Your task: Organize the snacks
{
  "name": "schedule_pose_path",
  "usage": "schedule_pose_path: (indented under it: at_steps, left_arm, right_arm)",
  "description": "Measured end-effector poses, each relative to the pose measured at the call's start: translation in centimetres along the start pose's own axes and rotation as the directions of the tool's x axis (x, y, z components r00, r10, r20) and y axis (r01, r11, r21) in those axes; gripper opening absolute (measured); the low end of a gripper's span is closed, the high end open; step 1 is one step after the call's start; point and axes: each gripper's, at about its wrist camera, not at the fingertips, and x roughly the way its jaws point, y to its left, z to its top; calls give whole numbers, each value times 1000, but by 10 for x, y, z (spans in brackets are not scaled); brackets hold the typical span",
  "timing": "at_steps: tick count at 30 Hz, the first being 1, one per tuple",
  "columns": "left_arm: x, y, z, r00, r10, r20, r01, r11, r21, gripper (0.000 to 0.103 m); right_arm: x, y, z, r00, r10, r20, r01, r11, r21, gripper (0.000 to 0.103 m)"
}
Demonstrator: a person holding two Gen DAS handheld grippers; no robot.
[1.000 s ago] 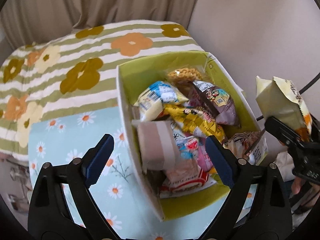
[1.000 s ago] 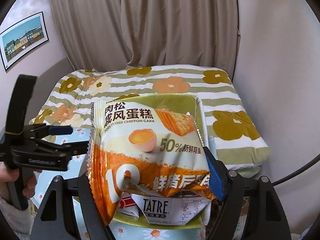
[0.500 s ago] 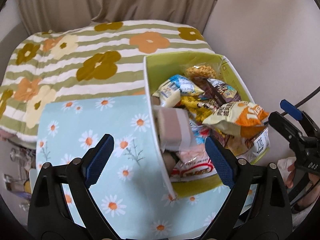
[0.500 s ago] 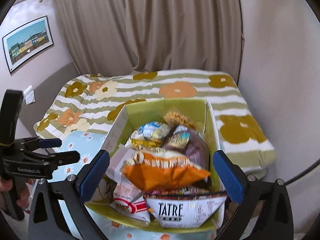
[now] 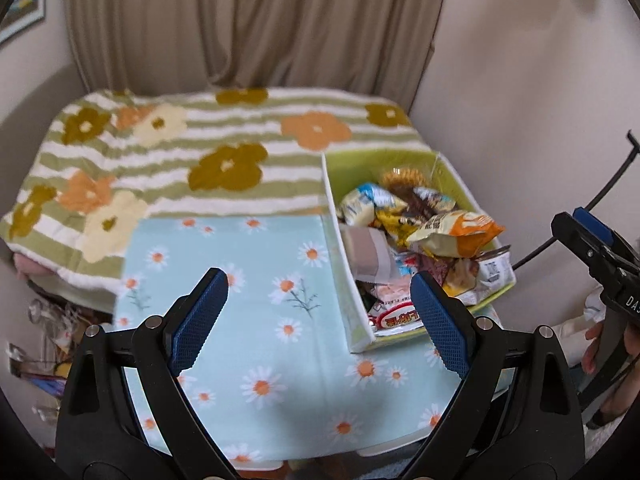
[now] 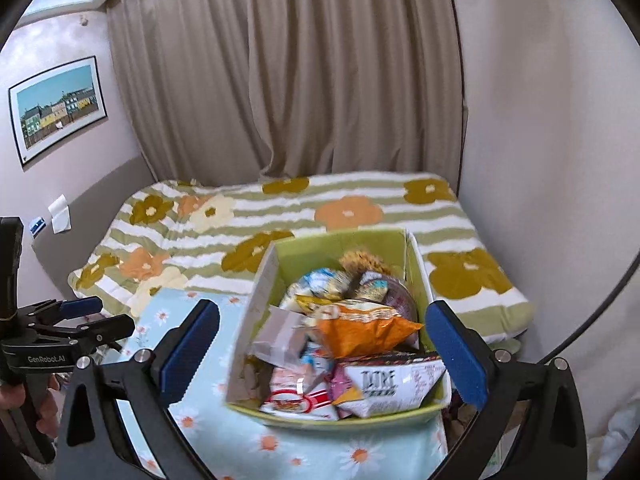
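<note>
Home bedroom, bed with flowered quilt, beige curtains, framed picture

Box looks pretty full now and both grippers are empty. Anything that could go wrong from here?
1. The orange bag lies on top of the heap in the green box, about at rim height; a nudge might slide it out.
2. The TATRE pack leans over the near wall and could tip onto the daisy cloth.
3. The box sits near the table's right edge, so pushing in more snacks could shift it off.
</note>
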Motion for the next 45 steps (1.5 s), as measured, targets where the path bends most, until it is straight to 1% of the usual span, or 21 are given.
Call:
schedule_pose_path:
  at_steps: [1, 4, 7, 10, 13, 18, 22, 27, 45]
  left_arm:
    - [-19, 3, -5, 999, 7, 36, -7, 1000, 3, 92]
    - [-57, 9, -16, 993, 34, 111, -35, 999, 12, 93]
    - [-92, 15, -34, 983, 56, 176, -60, 998, 16, 100]
    - [-119, 20, -53, 970, 82, 227, -90, 996, 25, 102]
    - [-136, 23, -71, 960, 119, 253, -132, 991, 37, 102]
    - [-148, 32, -94, 958, 129, 256, -139, 990, 23, 102]
    - [-152, 35, -101, 959, 120, 256, -126, 992, 10, 102]
    - [-156, 33, -104, 955, 119, 271, -127, 992, 10, 102]
    - [-164, 27, -105, 949, 125, 289, -133, 991, 8, 102]
  right_arm:
    - [-10, 8, -1, 1000, -8, 13, 8, 1000, -4, 103]
    - [-38, 30, -10, 998, -41, 46, 41, 999, -16, 103]
    - [-61, 48, -23, 997, -50, 54, 51, 999, -17, 103]
    - [-75, 60, -35, 996, -73, 57, 74, 997, -20, 103]
    - [-84, 68, -49, 995, -88, 53, 89, 996, -18, 103]
    - [-96, 79, -68, 993, -104, 52, 105, 994, -26, 103]
    - [-103, 83, -73, 992, -110, 56, 111, 993, -28, 103]
    - [-105, 86, -72, 992, -110, 62, 112, 993, -28, 103]
    - [-104, 84, -71, 993, -95, 69, 97, 995, -29, 103]
